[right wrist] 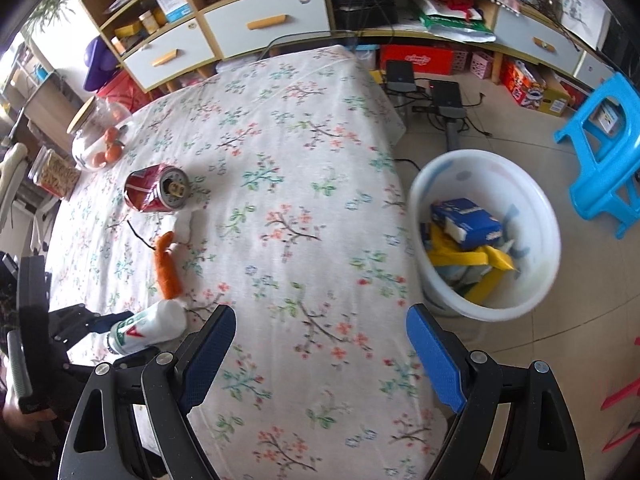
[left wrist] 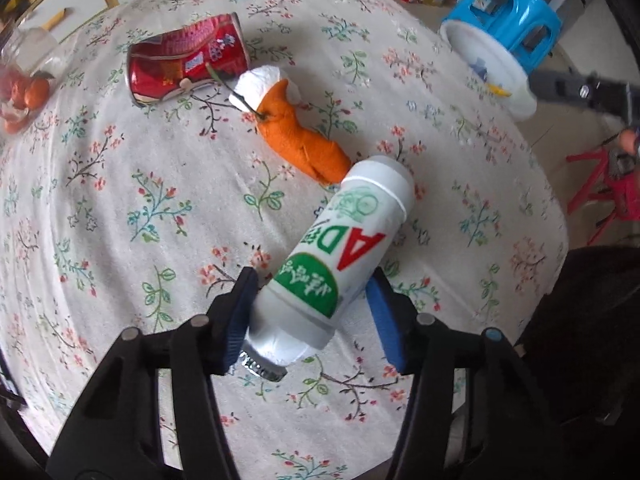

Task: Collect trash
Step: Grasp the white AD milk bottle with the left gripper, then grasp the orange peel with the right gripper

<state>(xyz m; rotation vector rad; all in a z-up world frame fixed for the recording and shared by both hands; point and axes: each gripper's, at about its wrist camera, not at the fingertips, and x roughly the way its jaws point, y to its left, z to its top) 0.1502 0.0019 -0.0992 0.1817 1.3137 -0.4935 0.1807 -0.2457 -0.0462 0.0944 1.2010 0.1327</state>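
1. Counter (left wrist: 120,208): one, covered by a white cloth with a floral print.
2. Bottle (left wrist: 344,256): one, white plastic, lying on its side on the counter. Its label reads "AD" in red letters, beside a green panel with white characters I cannot read. The foil-rimmed neck points toward the left camera.
3. Left tongs (left wrist: 312,316): set around the bottle's lower body. The left pad touches the bottle; the right pad stands just off its side. No earlier view confirms a firm grip; I record the jaws as partly closed around the bottle, not yet pressing on both sides.
4. Can (left wrist: 188,62): one, red, dented, lying on its side on the counter. Its print is too small to read. In the right view its open top faces the camera.
5. Peel (left wrist: 304,136): one orange piece, lying between can and bottle, touching a wad of white tissue (left wrist: 260,84). A thin dark stem sticks out of it.
6. Right tongs (right wrist: 320,340): jaws wide apart, nothing between them, above the counter edge near the bin.
7. Bin (right wrist: 440,184): one, white, on the floor beside the counter. It holds one blue box with unreadable print, and yellow wrappers.
8. Jar (right wrist: 92,148): one, glass with wooden lid, at the far counter corner, holding several oranges.
9. Stool (right wrist: 600,148): one, blue plastic, on the floor beyond the bin.
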